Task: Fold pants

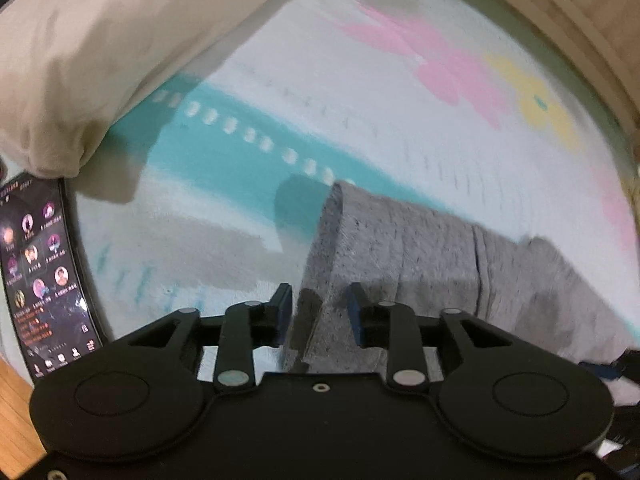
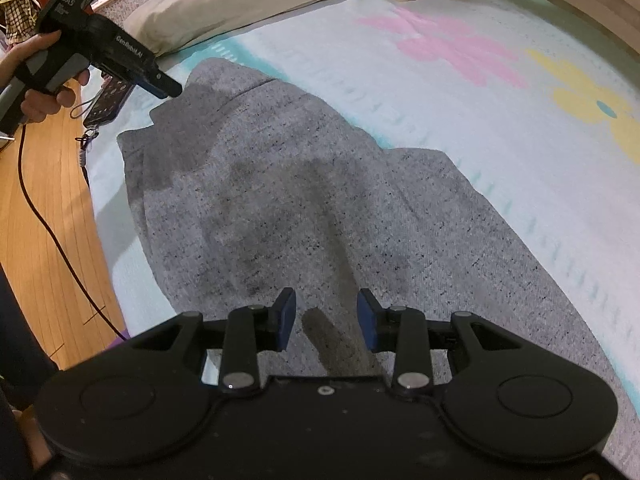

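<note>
The pants (image 2: 304, 200) were grey and speckled, made of soft knit cloth. They lay bunched on a bed sheet (image 2: 460, 112) that was pale blue with a teal stripe and pink and yellow flowers. In the right wrist view they filled the middle, with wrinkles and a raised fold running down toward the camera.

On the left of that view, a hand (image 2: 36, 80) held the left gripper (image 2: 174, 89). Its tip hung right at the top corner of the pants. In the left wrist view, the left gripper (image 1: 320, 312) had its fingers spread apart. A standing edge of the grey pants (image 1: 400, 248) rose between them, and the pads did not press on it.

The right gripper (image 2: 326, 318) sat low over the near part of the pants. Its blue pads were apart, with the raised fold between them. It was hard to tell if the pads touched the cloth.

Only the left wrist view showed a lit phone (image 1: 44, 276) up close on the far left, below a tan pillow (image 1: 100, 60). Only the right wrist view showed the whole spread of the pants, the wood floor (image 2: 48, 208) and a dark cord (image 2: 52, 236).
</note>
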{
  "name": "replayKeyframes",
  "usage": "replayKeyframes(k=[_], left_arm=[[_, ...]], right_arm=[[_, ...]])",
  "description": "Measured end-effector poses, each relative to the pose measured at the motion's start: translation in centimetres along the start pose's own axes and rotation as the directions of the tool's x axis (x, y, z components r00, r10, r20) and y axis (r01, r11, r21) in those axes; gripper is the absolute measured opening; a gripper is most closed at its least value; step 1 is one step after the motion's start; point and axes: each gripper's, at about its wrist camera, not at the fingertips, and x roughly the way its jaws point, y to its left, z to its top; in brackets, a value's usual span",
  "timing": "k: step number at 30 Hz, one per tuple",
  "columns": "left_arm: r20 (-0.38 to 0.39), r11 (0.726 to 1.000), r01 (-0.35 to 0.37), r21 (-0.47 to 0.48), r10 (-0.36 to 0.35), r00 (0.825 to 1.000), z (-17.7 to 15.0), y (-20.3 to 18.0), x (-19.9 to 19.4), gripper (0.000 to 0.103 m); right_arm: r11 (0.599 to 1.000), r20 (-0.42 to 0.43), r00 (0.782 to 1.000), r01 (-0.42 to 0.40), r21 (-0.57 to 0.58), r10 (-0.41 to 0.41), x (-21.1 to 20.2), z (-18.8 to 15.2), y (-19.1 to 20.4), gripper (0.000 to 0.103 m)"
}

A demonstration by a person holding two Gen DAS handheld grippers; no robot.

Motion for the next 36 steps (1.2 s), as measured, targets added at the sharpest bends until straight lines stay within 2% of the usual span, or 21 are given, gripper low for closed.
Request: replayKeyframes(k=[4, 8, 11, 13, 15, 19, 24, 26, 29, 32, 34, 36], left_arm=[[-0.071, 0.999, 0.023, 0.037, -0.02, 0.997, -0.7, -0.5, 1.5, 0.046], [-0.088, 0.997, 0.056, 0.049, -0.051, 0.995, -1.2, -0.8, 2.0, 0.046], [-0.076, 0.991, 0.132, 0.021, -0.13, 0.989, -1.2, -0.5, 1.9, 0.043], [-0.038, 0.99, 0.134, 0.042, -0.133, 0.99, -1.4, -1.0, 1.4, 0.007], [-0.02, 0.992, 0.123, 0.041, -0.123, 0.992, -1.3, -1.5, 0.9, 0.007], [0.044, 0.985, 0.175, 0.007, -0.175, 0.984, -1.4, -2.1, -1.5, 0.007], [0.075, 0.979, 0.195, -0.057, -0.19, 0.979, -1.3, -1.8, -2.7, 0.007], [0.073, 0.981, 0.186, -0.05, -0.183, 0.98, -1.3, -2.1, -2.6, 0.007], [0.079, 0.982, 0.182, -0.044, -0.179, 0.981, -1.4, -2.3, -2.6, 0.007], [0.084, 0.98, 0.19, -0.062, -0.185, 0.979, -1.4, -1.9, -2.6, 0.007], [0.085, 0.98, 0.188, -0.065, -0.182, 0.98, -1.4, -2.0, -2.6, 0.007], [0.086, 0.981, 0.185, -0.062, -0.179, 0.98, -1.3, -2.1, -2.7, 0.007]], right_arm=[[1.0, 0.001, 1.0, 0.003, 0.004, -0.003, 0.0, 0.1, -0.1, 0.036], [1.0, 0.009, 1.0, 0.009, 0.008, -0.009, -0.2, 0.1, -0.3, 0.036], [1.0, 0.016, 1.0, 0.022, 0.01, -0.022, -0.2, 0.2, -0.4, 0.036], [0.999, 0.019, 0.999, 0.038, -0.004, -0.038, -0.2, 0.1, -0.3, 0.036], [0.996, 0.026, 0.997, 0.067, -0.053, -0.066, -0.2, -0.2, 0.0, 0.036], [0.982, 0.069, 0.995, 0.087, -0.17, -0.077, -0.8, -1.5, 0.9, 0.036], [0.933, 0.117, 0.991, 0.108, -0.343, -0.072, -1.0, -3.6, 3.2, 0.037], [0.921, 0.099, 0.993, 0.1, -0.377, -0.068, -0.5, -4.0, 4.1, 0.038], [0.892, 0.081, 0.991, 0.134, -0.431, -0.11, 0.7, -4.6, 5.2, 0.039], [0.83, 0.109, 0.98, 0.2, -0.521, -0.167, 1.9, -5.3, 6.3, 0.039], [0.77, 0.155, 0.967, 0.254, -0.585, -0.202, 2.4, -5.7, 6.9, 0.039], [0.707, 0.199, 0.955, 0.298, -0.641, -0.221, 2.6, -5.9, 7.4, 0.032]])
